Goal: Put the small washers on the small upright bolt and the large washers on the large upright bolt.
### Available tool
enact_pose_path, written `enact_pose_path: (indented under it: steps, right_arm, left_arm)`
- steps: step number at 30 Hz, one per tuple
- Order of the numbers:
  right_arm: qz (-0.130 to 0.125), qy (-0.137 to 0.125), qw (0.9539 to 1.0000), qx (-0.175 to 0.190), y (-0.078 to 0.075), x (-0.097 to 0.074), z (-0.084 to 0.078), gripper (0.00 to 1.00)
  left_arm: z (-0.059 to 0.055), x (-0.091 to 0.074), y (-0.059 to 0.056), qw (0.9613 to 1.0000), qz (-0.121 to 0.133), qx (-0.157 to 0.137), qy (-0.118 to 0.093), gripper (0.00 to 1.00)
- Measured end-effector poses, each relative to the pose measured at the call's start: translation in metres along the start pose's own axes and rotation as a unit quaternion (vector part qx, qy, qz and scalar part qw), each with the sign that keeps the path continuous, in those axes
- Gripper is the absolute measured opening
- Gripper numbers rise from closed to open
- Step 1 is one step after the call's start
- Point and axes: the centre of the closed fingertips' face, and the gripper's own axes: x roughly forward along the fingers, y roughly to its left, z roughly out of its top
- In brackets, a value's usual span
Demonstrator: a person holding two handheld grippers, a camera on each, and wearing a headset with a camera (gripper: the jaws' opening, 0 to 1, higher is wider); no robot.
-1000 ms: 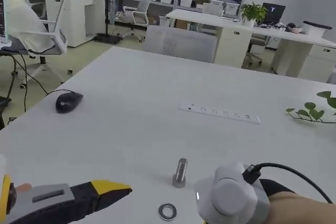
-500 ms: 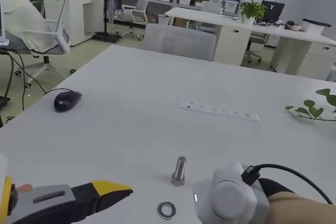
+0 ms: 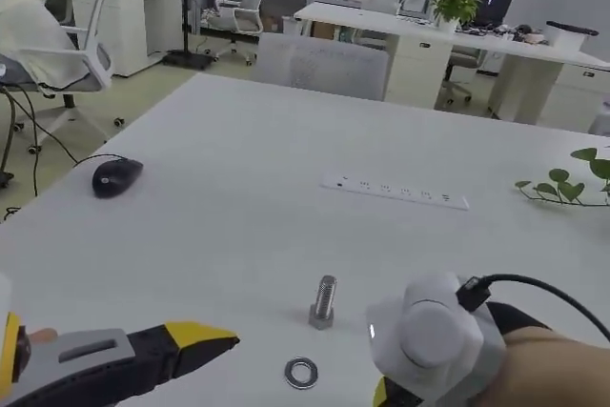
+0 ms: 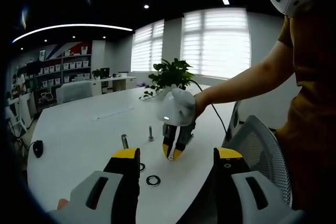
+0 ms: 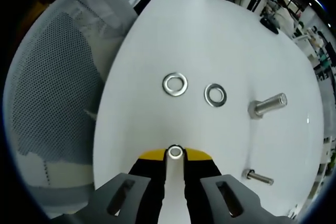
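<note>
a small washer [image 5: 175, 152] sits clamped between the closed tips of the right gripper [image 4: 172, 153], just above the bottom centre of the right gripper view and over the white surface [image 5: 210, 30]. above it in that view, near the middle of the frame, a large washer [image 5: 175, 84] lies flat on the surface, and a second large washer [image 5: 215, 94] lies flat just to its right, the two close together but apart. further right stands the large bolt [image 5: 268, 104], near the second washer without touching it, and the small bolt [image 5: 257, 177] stands in the lower right of the frame, apart from the large one. in the left gripper view both bolts stand upright left of centre, with the right gripper pointing down at the surface just to their right, a person's hand wrapped round its white body. the left gripper [image 3: 212, 338] comes in from the lower left of the head view, its yellow-tipped jaws wide apart and clear of the washers and bolts. higher in the head view a power strip [image 3: 395, 193] lies on the surface near the middle of the frame, a dark mouse [image 3: 116, 176] at the left and a trailing plant [image 3: 570, 183] at the right edge. a grey mesh chair [image 5: 58, 93] takes up the left of the right gripper view, beside the surface's edge.
</note>
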Motion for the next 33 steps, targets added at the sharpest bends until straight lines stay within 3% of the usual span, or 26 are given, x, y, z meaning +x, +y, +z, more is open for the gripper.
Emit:
enact_pose_path:
  steps: [12,18,25,33]
  right_arm:
    - [-0.054,0.011,0.9978,0.035,-0.047,-0.047,-0.033,0.12]
    - [-0.077,0.011,0.996,0.042,-0.072,-0.065,-0.039,0.12]
    - [-0.097,0.009,0.9944,0.041,-0.1,-0.075,-0.036,0.12]
    - [-0.092,0.019,0.9951,0.029,-0.113,-0.071,-0.034,0.12]
  left_arm:
    - [-0.002,0.006,0.001,0.9999,-0.01,-0.003,0.003,0.56]
    - [-0.004,0.007,0.003,0.9999,-0.01,-0.006,0.006,0.56]
    - [-0.007,0.01,0.005,0.9998,-0.013,-0.01,0.014,0.56]
    - [-0.007,0.012,0.008,0.9997,-0.009,-0.016,0.013,0.56]
